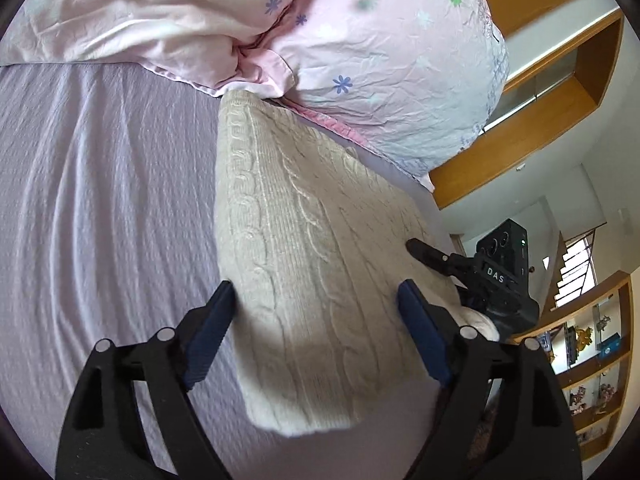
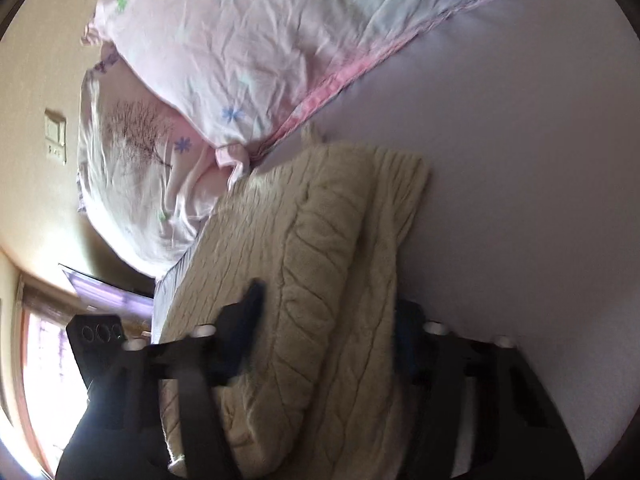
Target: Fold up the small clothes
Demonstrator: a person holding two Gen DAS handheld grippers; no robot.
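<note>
A cream cable-knit sweater [image 1: 304,248] lies folded on the lilac bed sheet [image 1: 100,200]. My left gripper [image 1: 316,292] is open, its blue pads astride the sweater's near part, just above it. My right gripper [image 2: 328,312] is open too, its fingers astride a thick folded edge of the sweater [image 2: 320,240]. One of its fingers [image 1: 428,254] lies on the sweater's right side in the left wrist view. Whether the fingers touch the knit under the fold is hidden.
Pink floral pillows [image 1: 380,60] lie at the head of the bed, touching the sweater's far end. Wooden shelves [image 1: 592,360] and a window stand to the right beyond the bed edge. A wall switch [image 2: 56,136] is on the yellow wall.
</note>
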